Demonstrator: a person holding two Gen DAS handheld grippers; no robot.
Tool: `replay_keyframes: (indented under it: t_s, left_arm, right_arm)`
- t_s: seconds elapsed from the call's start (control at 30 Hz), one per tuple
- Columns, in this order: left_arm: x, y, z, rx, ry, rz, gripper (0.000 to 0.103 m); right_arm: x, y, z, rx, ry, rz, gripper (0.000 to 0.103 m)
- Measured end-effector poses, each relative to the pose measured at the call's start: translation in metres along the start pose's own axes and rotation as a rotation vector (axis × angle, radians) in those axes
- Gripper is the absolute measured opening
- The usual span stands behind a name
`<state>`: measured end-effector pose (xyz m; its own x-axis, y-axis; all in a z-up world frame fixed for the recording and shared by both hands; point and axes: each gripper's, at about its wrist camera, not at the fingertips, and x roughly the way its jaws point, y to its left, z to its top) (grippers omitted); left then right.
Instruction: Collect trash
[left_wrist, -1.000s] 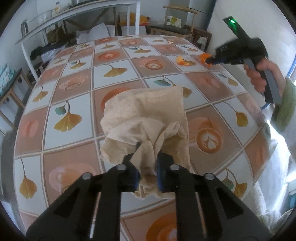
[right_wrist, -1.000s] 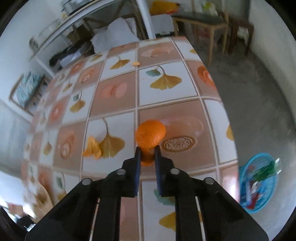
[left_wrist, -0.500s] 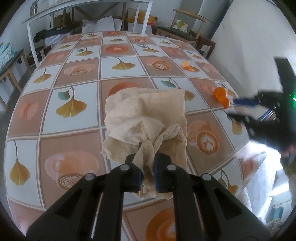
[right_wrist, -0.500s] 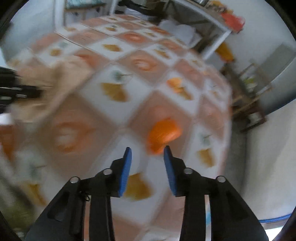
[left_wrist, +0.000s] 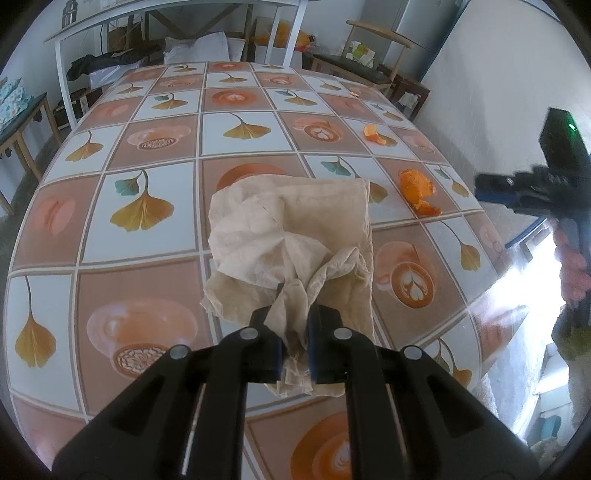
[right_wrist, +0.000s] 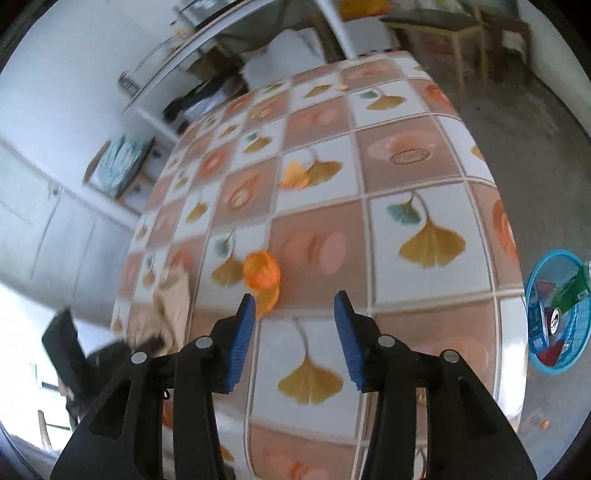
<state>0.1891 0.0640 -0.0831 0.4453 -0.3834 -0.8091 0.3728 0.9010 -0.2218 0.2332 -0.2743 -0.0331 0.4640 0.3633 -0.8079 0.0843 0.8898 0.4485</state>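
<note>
Left gripper (left_wrist: 295, 325): fingers nearly closed, pinching a bunched fold of the crumpled beige paper napkin (left_wrist: 291, 236) — the rest of the napkin spreads over the worktop (left_wrist: 147, 288) beyond the fingers.
Right gripper (right_wrist: 294, 321): fingers opening, nothing between them; it hangs over the worktop's edge, clear of the peel.
Large orange peel (left_wrist: 417, 190): on the worktop, just right of the napkin and apart from it; in the right wrist view it shows blurred, just beyond the left finger (right_wrist: 242, 332), not touching.
Small orange peel pieces (left_wrist: 375, 133): on the worktop, beyond the napkin and to its right, well apart.
Blue basket (right_wrist: 557, 310): on the floor, right of the worktop — packaging scraps inside.
Person's hand (left_wrist: 574, 266): grips the right gripper's handle, far right of the napkin.
</note>
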Motion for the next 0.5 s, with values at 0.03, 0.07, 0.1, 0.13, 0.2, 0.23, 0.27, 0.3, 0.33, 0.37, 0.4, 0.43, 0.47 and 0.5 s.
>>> replay_keyframes:
  t_s: [0.03,0.07,0.1,0.13,0.2,0.23,0.27,0.3,0.33,0.37,0.4,0.43,0.47,0.5]
  left_arm:
    - [0.0,0.0,0.0,0.0,0.0,0.0,0.008]
    - [0.0,0.0,0.0,0.0,0.0,0.0,0.008]
    - [0.0,0.0,0.0,0.001,0.0,0.0,0.008]
    - [0.0,0.0,0.0,0.003,0.001,0.001,0.008]
    - [0.0,-0.001,0.0,0.007,0.002,0.003,0.008]
    - [0.0,0.0,0.0,0.008,0.002,0.003,0.008]
    - [0.0,0.0,0.0,0.009,0.002,0.003,0.008]
    - [0.0,0.0,0.0,0.009,0.002,0.003,0.008]
    - [0.0,-0.001,0.0,0.009,0.002,0.004,0.008]
    - [0.0,0.0,0.0,0.008,0.002,0.003,0.008]
    - [0.0,0.0,0.0,0.008,0.002,0.003,0.008]
    - [0.0,0.0,0.0,0.007,0.002,0.002,0.008]
    - [0.0,0.0,0.0,0.007,0.002,0.002,0.008]
    - [0.0,0.0,0.0,0.007,0.003,0.001,0.008]
  right_arm:
    - [0.005,0.001,0.005,0.001,-0.009,-0.013,0.044]
    - [0.008,0.001,0.011,0.0,-0.013,-0.02,0.044]
    - [0.014,0.003,0.017,-0.005,-0.018,-0.032,0.044]
    - [0.019,0.004,0.025,-0.015,-0.02,-0.044,0.044]
    - [0.031,0.01,0.038,-0.045,-0.027,-0.072,0.044]
    - [0.039,0.014,0.047,-0.066,-0.029,-0.085,0.044]
    - [0.046,0.017,0.055,-0.081,-0.032,-0.1,0.044]
    - [0.052,0.018,0.062,-0.091,-0.03,-0.108,0.044]
    - [0.058,0.02,0.068,-0.099,-0.028,-0.11,0.044]
    - [0.062,0.022,0.072,-0.103,-0.026,-0.11,0.044]
    - [0.069,0.024,0.08,-0.109,-0.02,-0.11,0.043]
    - [0.075,0.025,0.085,-0.111,-0.017,-0.113,0.043]
    - [0.078,0.026,0.09,-0.111,-0.019,-0.12,0.042]
    - [0.083,0.027,0.095,-0.114,-0.022,-0.133,0.04]
